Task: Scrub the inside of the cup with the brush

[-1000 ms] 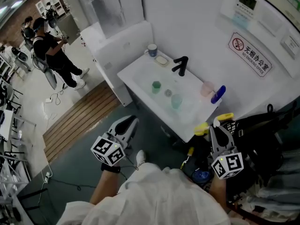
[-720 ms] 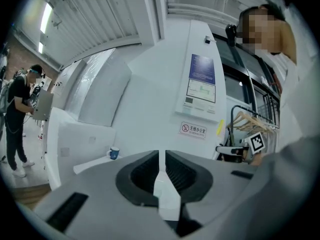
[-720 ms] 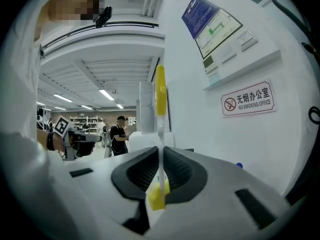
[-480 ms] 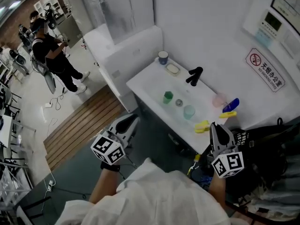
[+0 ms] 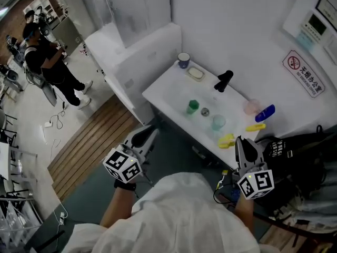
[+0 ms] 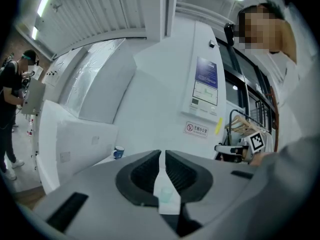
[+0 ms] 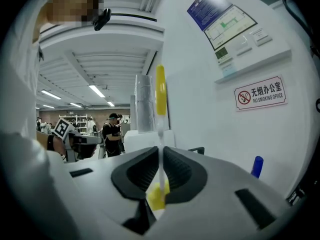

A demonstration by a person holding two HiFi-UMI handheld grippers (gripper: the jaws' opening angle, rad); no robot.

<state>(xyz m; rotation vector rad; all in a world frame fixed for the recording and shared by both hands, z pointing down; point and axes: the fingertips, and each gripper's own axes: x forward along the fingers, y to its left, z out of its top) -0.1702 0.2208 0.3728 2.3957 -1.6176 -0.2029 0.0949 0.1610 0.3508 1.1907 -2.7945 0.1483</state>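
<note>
My right gripper (image 7: 161, 153) has its jaws clamped on the brush (image 7: 160, 98). They pinch its thin clear stem, and in the right gripper view one yellow end shows above the jaws and the other below them. My left gripper (image 6: 162, 156) carries nothing: its jaws are pressed together, with only a sliver of light between the pads. I hold both grippers in the air on my side of the white sink (image 5: 158, 93), well short of the black faucet (image 5: 224, 80).

The clear teal cup (image 5: 218, 122) stands upright in the basin, in front of the faucet on the side nearer me. Through the left gripper's slit I see it straight ahead. A green cup (image 5: 192, 107) also stands in the basin, in front of the faucet and to its left, with the drain (image 5: 205, 112) between the two cups. On the rim to the faucet's right sit a pink cup (image 5: 251, 106) and a blue bottle-shaped thing (image 5: 265, 113). Along the back rim to its left are a soap dish (image 5: 196, 73) and a blue mug (image 5: 183, 60).
</note>
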